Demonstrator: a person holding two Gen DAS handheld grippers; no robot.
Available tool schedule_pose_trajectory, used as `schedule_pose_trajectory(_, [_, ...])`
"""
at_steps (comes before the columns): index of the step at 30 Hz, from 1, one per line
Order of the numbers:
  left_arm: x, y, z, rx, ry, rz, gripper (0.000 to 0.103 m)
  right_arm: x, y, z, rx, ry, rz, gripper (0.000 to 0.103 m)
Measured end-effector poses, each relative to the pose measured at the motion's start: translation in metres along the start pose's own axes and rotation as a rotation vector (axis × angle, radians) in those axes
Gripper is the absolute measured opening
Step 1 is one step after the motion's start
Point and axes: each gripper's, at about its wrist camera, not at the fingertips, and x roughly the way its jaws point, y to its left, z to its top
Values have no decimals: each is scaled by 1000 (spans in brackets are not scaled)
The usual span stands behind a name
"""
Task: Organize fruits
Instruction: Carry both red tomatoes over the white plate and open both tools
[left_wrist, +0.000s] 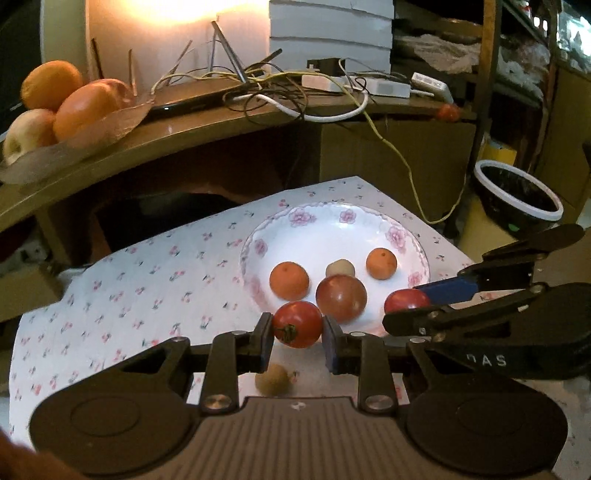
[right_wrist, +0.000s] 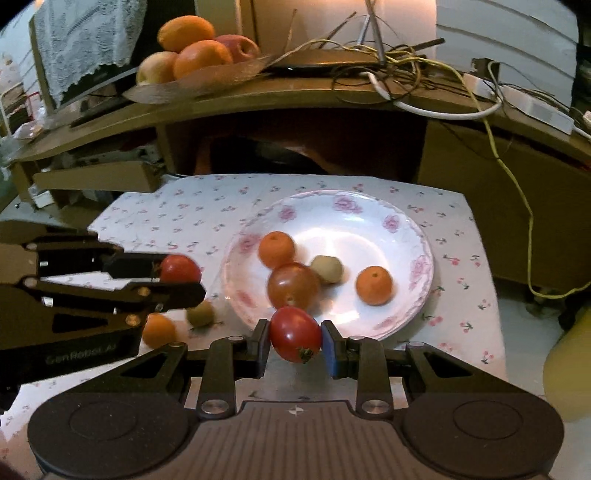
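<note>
My left gripper (left_wrist: 297, 334) is shut on a red tomato (left_wrist: 297, 324), held just short of the near rim of the white flowered plate (left_wrist: 325, 225). My right gripper (right_wrist: 294, 341) is shut on another red tomato (right_wrist: 295, 334) at the plate's near rim (right_wrist: 373, 330). On the plate lie two small oranges (right_wrist: 276, 249) (right_wrist: 373, 285), a reddish-brown tomato (right_wrist: 292, 285) and a small tan fruit (right_wrist: 327, 268). The left gripper also shows in the right wrist view (right_wrist: 173, 275) with its tomato (right_wrist: 180, 268).
A small orange (right_wrist: 159, 329) and a greenish fruit (right_wrist: 200, 313) lie on the cherry-print cloth (right_wrist: 177, 218) left of the plate. A wooden shelf (left_wrist: 207, 122) behind holds a fruit dish (left_wrist: 59, 107) and cables. A dark bucket (left_wrist: 517, 195) stands to the right.
</note>
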Motion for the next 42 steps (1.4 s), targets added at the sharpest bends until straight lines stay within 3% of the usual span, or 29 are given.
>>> schedule_pose_trajectory(20, [42, -1, 8, 5, 29, 20, 34, 34, -18, 8, 0, 31, -45, 31])
schedule_pose_trajectory(42, [14, 10, 25, -43, -51, 40, 39, 5, -36, 22, 86, -113, -69, 38])
